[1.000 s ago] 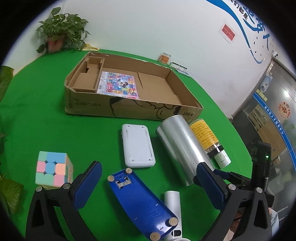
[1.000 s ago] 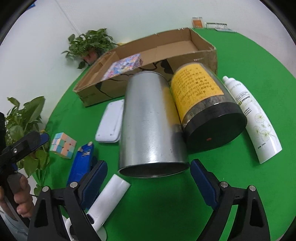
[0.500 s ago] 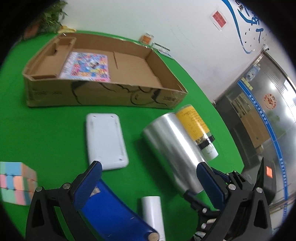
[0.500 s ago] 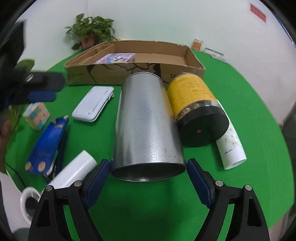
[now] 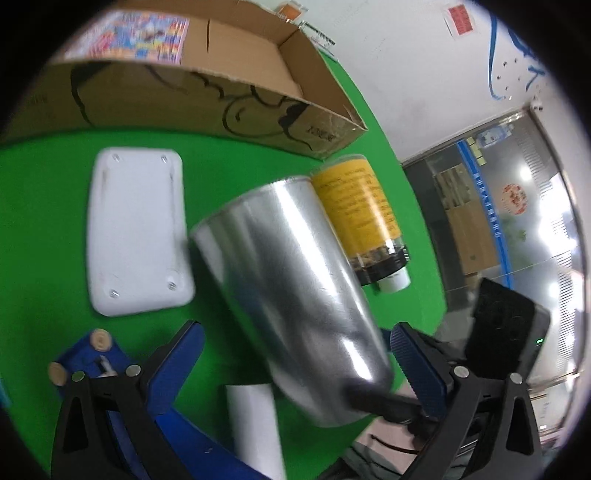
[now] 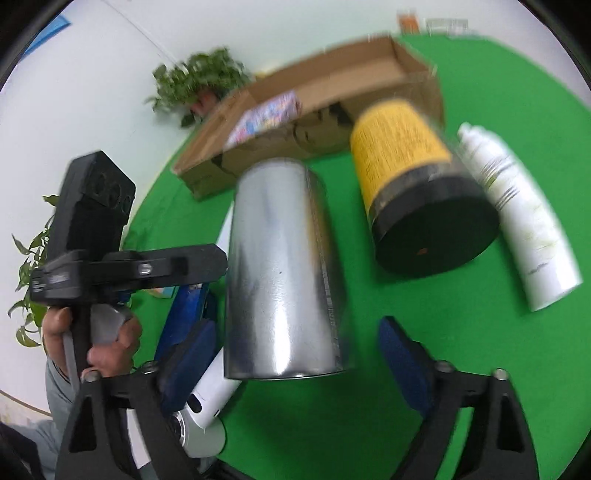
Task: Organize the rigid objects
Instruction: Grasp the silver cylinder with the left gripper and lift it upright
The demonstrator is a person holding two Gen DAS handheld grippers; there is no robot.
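Silver metal forms the large cylindrical can (image 6: 284,269), which is lying on its side on the green table (image 6: 480,369) directly ahead of the right gripper (image 6: 295,350), its near rim sitting between the two blue pads. The jaws have just been closing, yet a gap is showing between the right pad and the can wall, and contact at the left pad cannot be judged through the blur. In the left wrist view the same can (image 5: 295,291) is lying just ahead of the left gripper (image 5: 295,365), whose jaws are standing wide with nothing between the pads. Beside the can, to the right of the right gripper, a jar with a yellow label (image 6: 402,147) and black lid is lying on its side; its printed text is too blurred to read. Further right, a white bottle (image 6: 524,218) is resting on the table. Left of the can, a white flat device (image 5: 136,229) is lying face down, with a blue object (image 5: 177,435) and a white tube (image 5: 255,424) nearer the left gripper. Beyond everything, a cardboard box (image 5: 207,99) is holding a colourful printed sheet (image 5: 140,33); the dark lettering on its front wall is illegible. A hand (image 6: 92,332) is gripping the left tool's handle.
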